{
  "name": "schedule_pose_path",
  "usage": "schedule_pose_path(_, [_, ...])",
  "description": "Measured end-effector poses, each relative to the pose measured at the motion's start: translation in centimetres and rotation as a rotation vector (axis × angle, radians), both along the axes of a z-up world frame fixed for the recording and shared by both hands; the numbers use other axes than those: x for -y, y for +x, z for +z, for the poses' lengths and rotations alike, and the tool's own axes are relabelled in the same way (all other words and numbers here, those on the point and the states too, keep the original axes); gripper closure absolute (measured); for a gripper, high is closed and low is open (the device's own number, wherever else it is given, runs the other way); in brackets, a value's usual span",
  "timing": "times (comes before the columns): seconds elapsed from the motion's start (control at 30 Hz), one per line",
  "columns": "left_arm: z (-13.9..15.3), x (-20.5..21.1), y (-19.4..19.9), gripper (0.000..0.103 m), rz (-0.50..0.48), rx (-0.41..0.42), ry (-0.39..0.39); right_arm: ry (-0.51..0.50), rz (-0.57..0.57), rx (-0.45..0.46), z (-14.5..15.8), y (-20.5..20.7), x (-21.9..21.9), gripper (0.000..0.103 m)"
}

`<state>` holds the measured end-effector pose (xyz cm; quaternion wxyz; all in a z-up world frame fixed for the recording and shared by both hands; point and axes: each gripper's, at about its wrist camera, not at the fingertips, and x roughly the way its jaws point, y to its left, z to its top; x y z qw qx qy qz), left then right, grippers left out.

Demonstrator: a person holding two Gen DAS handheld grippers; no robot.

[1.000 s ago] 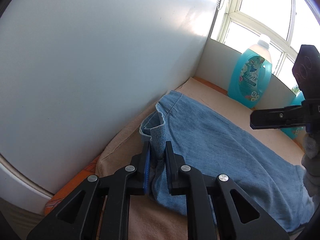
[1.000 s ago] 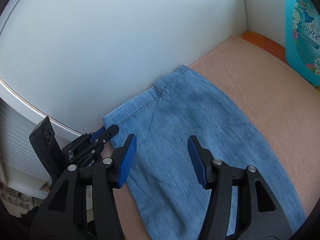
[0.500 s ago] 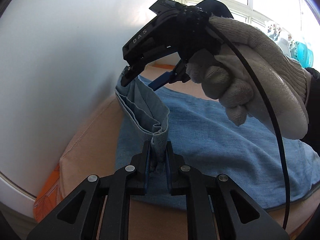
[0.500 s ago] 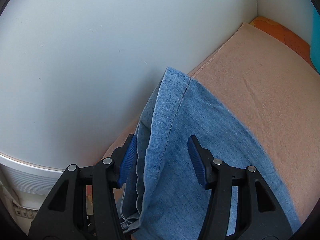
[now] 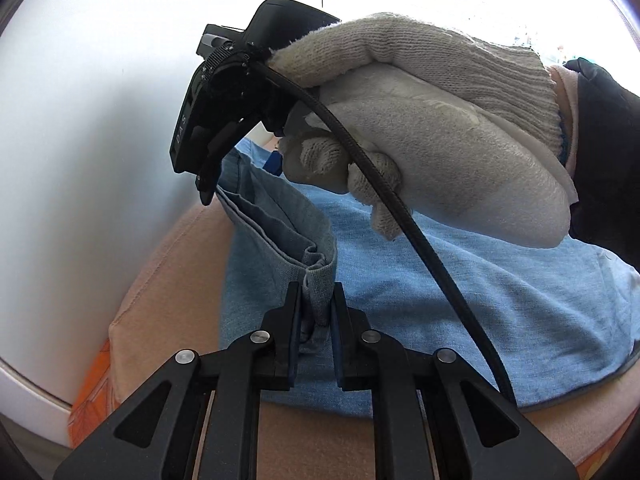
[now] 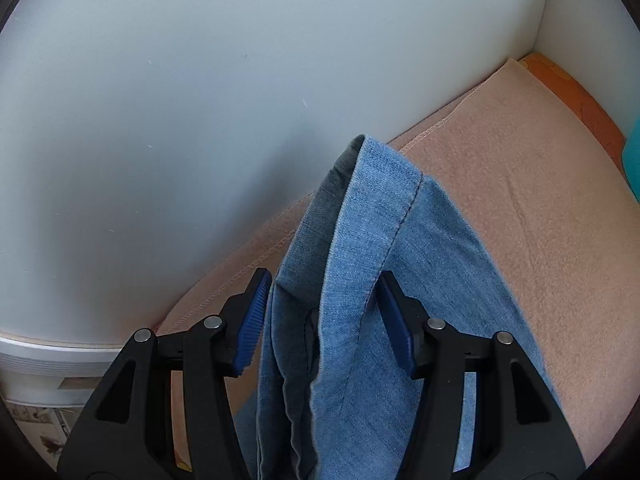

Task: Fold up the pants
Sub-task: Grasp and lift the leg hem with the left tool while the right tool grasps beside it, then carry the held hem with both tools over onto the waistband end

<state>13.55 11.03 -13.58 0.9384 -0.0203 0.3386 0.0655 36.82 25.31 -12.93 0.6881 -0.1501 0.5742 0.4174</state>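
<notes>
Light blue denim pants [image 5: 480, 300] lie on a peach blanket [image 5: 168, 280]. My left gripper [image 5: 316, 308] is shut on a corner of the hem and holds that edge up off the blanket. In the left wrist view a person's gloved hand [image 5: 420, 120] holds my right gripper [image 5: 240, 180] over the far end of the same raised edge. The right wrist view shows my right gripper [image 6: 324, 312] open and pointing steeply down. The raised fold of the pants [image 6: 360, 220] stands between its blue pads [image 6: 254, 320], which flank it without squeezing.
A white panel [image 6: 200, 100] runs close along the left side of the blanket [image 6: 540, 200]. Orange patterned cloth [image 6: 580, 92] shows beyond the blanket's far corner, beside the edge of a teal bottle [image 6: 634, 152]. A black cable [image 5: 400, 208] hangs from the right gripper across the pants.
My right gripper has swung in from the right and come down over the hem, which now stands between its fingers. My left gripper has rolled and drawn the hem up.
</notes>
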Motion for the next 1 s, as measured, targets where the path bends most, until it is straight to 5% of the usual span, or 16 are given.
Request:
schedule_pose_path(0.13, [0.3, 0.3, -0.5, 0.092, 0.021, 0.008, -0.008, 0.031, -0.027, -0.039, 0.2, 0.5, 1.3, 0.074])
schedule_pose_path(0.23, [0.3, 0.6, -0.8, 0.092, 0.030, 0.008, 0.002, 0.069, -0.048, -0.061, 0.7, 1.0, 2.6, 0.084])
schedule_pose_path(0.57, [0.3, 0.8, 0.1, 0.082, 0.073, -0.022, 0.031, 0.148, -0.111, -0.111, 1.3, 2.2, 6.9, 0.090])
schedule_pose_path(0.7, [0.9, 0.3, -0.5, 0.091, 0.051, 0.032, -0.025, 0.177, -0.127, -0.111, 1.6, 2.8, 8.9, 0.091])
schedule_pose_path(1.0, [4.8, 2.4, -2.3, 0.091, -0.078, 0.126, -0.078, 0.260, -0.172, -0.057, 5.5, 2.1, 12.7, 0.092])
